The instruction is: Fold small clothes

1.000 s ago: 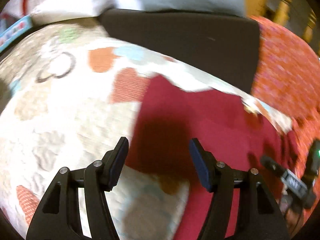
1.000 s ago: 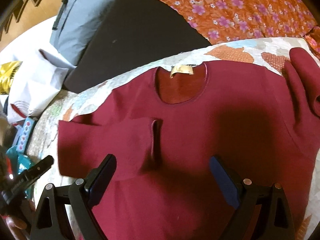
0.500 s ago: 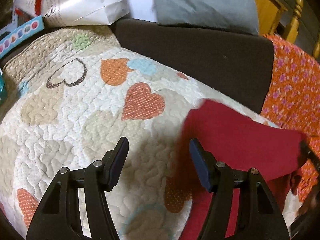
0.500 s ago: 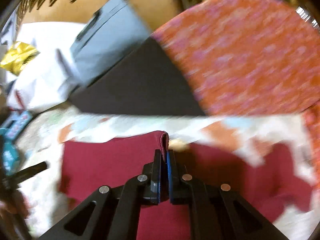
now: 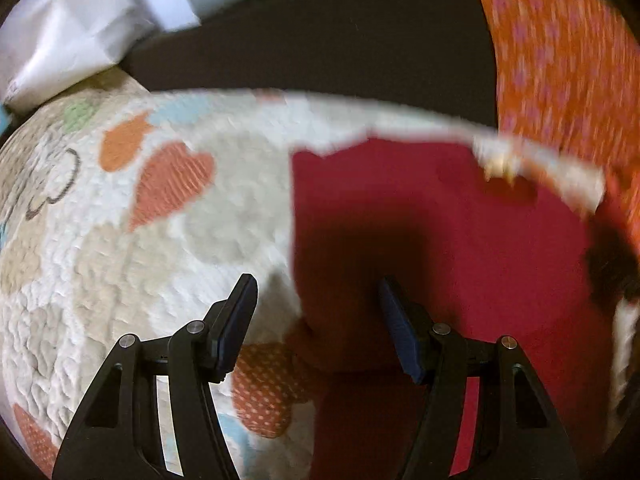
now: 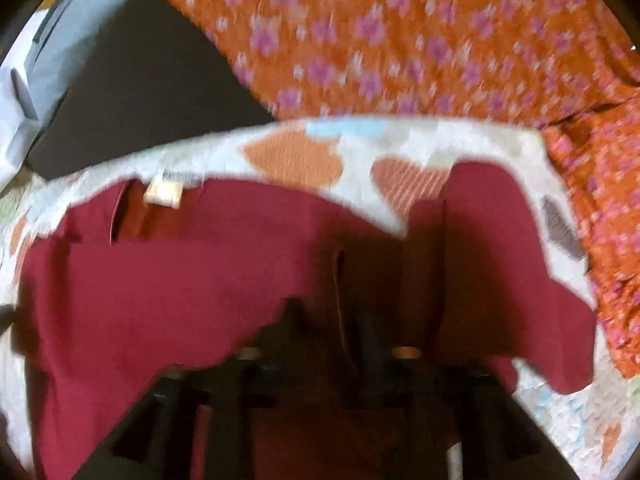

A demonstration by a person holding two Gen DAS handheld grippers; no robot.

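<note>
Red shirt [image 5: 460, 240] lies on the quilt [image 5: 140, 260], filling the frame's right half; left tool [image 5: 316, 304] spread over its edge; right tool [image 6: 336, 320], blurred, probably pinching a fold.

Bare cream heart-print quilt [image 5: 120, 248] left of flat maroon knit shirt [image 5: 440, 240]; dark rectangular cushion [image 5: 320, 40] bounds far edge.
</note>
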